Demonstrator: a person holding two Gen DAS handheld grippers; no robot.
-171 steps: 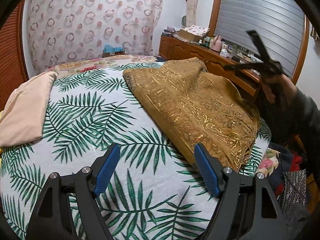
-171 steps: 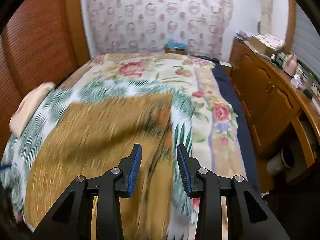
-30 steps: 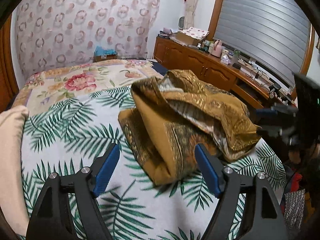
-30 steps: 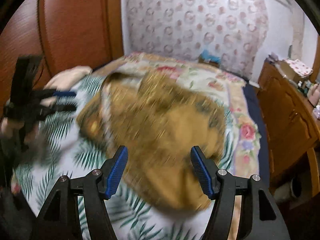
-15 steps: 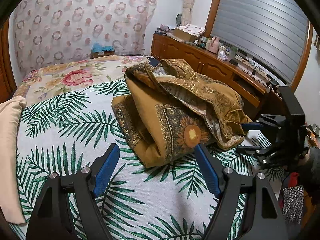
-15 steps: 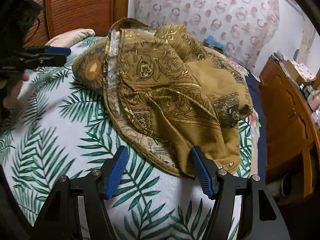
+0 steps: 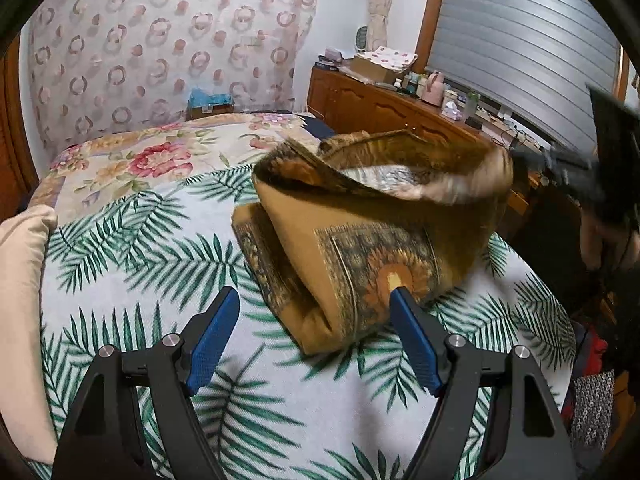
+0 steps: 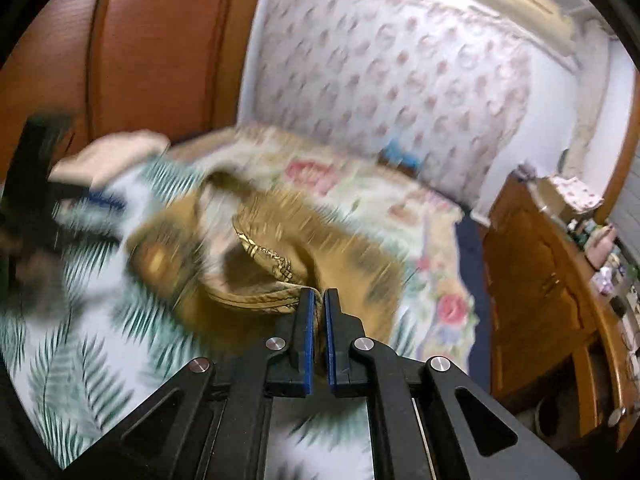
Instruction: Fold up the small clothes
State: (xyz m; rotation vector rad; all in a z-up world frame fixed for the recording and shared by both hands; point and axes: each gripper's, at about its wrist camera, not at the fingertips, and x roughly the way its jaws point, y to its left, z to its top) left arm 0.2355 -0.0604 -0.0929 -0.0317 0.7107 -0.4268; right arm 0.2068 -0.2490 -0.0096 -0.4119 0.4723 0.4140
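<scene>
Two blue fingers of your left gripper (image 7: 314,330) stand spread above the bed (image 7: 132,248), near the gold cloth (image 7: 360,248). Your right gripper (image 8: 316,306) has just closed, pinching that cloth's (image 8: 260,280) edge.

A bed (image 7: 120,248) with a palm-leaf sheet fills the lower frame. Upper left hangs a ring-patterned curtain (image 7: 160,48). At upper right, a cluttered wooden sideboard (image 7: 380,108) runs beneath a grey shutter (image 7: 520,48), possibly covering a window.
</scene>
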